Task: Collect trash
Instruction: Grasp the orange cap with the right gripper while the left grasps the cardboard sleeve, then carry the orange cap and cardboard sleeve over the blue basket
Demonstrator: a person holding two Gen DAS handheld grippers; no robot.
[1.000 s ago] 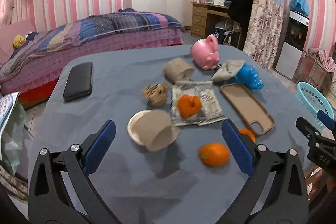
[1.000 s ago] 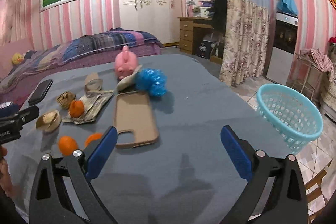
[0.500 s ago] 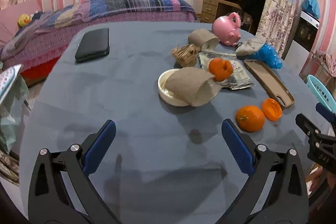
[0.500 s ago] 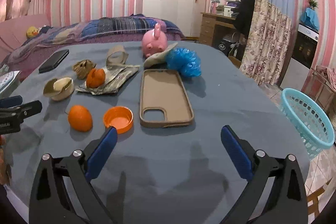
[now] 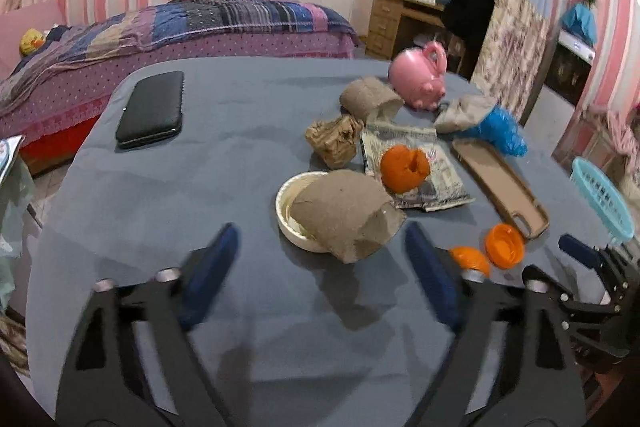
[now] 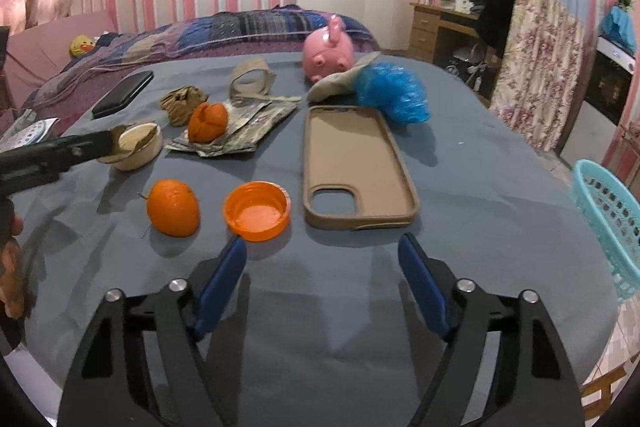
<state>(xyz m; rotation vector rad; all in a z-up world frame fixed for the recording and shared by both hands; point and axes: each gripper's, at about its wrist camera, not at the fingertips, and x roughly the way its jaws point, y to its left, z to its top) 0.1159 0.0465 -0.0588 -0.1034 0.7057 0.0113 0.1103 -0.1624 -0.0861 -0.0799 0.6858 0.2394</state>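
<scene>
A white paper bowl (image 5: pixel 294 187) with a torn brown paper piece (image 5: pixel 346 215) on it sits just beyond my open, empty left gripper (image 5: pixel 320 259). Behind lie a crumpled brown wad (image 5: pixel 334 139), a cardboard ring (image 5: pixel 370 99), a printed wrapper (image 5: pixel 416 183) with orange peel (image 5: pixel 404 169) on it, and a blue plastic bag (image 5: pixel 500 131). My open, empty right gripper (image 6: pixel 322 267) hovers near an orange cap (image 6: pixel 257 209) and a whole orange (image 6: pixel 173 207). The bowl shows in the right wrist view (image 6: pixel 138 147), partly hidden by the left gripper.
A turquoise basket (image 6: pixel 612 223) stands off the table's right edge. A tan phone case (image 6: pixel 356 167), a pink piggy bank (image 6: pixel 328 51) and a black phone (image 5: pixel 152 109) lie on the blue-grey table (image 5: pixel 200 195). A bed is behind.
Both grippers have moved forward toward the items. The left one has come closer to the bowl, the right one closer to the orange cap. Both stay open.
</scene>
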